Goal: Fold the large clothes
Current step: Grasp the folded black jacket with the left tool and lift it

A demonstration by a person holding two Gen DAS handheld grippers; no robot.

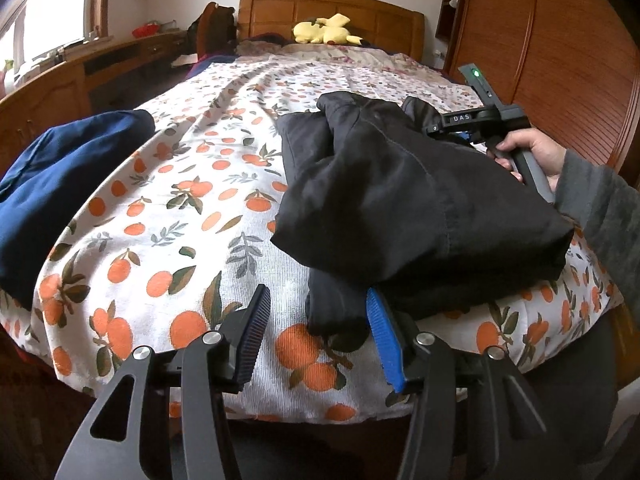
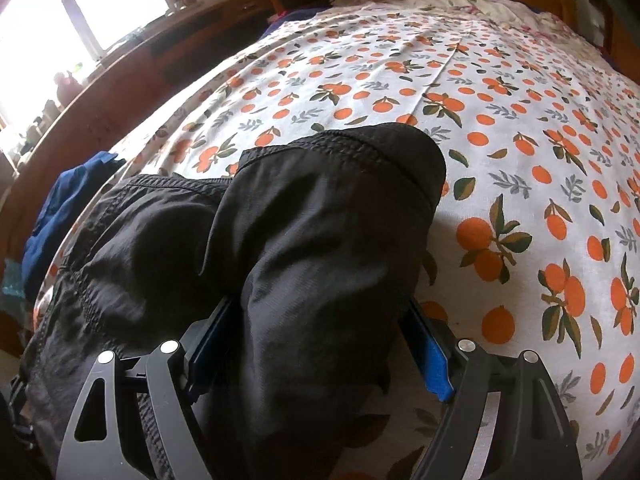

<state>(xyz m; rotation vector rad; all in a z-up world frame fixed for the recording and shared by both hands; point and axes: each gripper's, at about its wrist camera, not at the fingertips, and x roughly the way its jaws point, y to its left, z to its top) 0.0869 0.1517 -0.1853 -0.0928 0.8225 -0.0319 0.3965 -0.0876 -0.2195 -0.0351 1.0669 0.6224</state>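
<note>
Your left gripper (image 1: 316,332) is spread and empty; your right gripper (image 2: 320,356) stands wide around the black trousers (image 1: 400,200), not pinching. Press the bundle flat.

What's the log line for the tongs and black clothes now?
left tongs: open, at edge of black garment | right tongs: open, fold between | black garment: bunched on bed

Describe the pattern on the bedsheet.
Oranges with green leaves on white bedsheet; clearest in the right wrist view.
</note>
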